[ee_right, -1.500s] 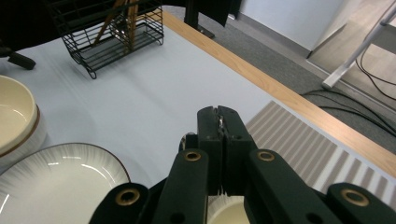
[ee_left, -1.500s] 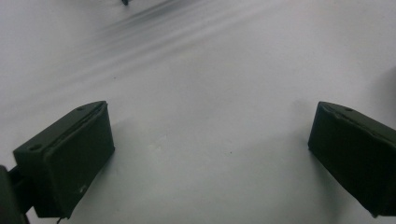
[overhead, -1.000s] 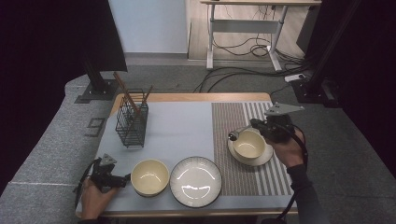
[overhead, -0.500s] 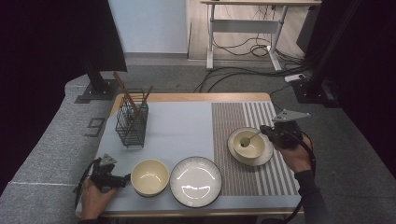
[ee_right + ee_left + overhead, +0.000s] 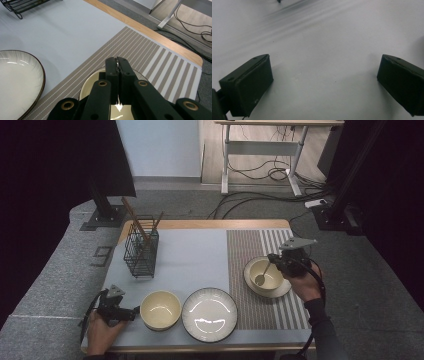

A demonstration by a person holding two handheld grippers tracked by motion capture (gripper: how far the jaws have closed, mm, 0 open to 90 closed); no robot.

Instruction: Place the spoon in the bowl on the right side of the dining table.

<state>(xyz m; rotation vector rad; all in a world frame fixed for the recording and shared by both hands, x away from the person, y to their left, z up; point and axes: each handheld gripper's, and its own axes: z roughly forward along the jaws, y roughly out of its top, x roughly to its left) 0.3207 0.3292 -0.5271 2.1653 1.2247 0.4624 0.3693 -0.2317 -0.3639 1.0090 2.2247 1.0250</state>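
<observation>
On the striped mat a cream bowl (image 5: 272,281) sits on a saucer (image 5: 281,291). A spoon (image 5: 263,275) leans into the bowl with its scoop low inside. My right gripper (image 5: 274,262) hovers at the bowl's right rim and is shut on the spoon's handle. In the right gripper view the jaws (image 5: 117,61) are pressed together over the bowl (image 5: 86,88), with a metal glint between them. My left gripper (image 5: 131,311) lies at the front left, just left of a second cream bowl (image 5: 160,309). It stands open (image 5: 324,75) over the bare white mat (image 5: 319,37), holding nothing.
A white plate with a dark rim (image 5: 209,314) lies between the two bowls at the front. A black wire basket (image 5: 141,251) with wooden sticks stands at the back left. The table's wooden edge (image 5: 210,224) runs along the far side.
My right gripper has shifted slightly by the bowl's right rim, first right and then back, and the spoon now shows slanting into the bowl. The left gripper has stayed put.
</observation>
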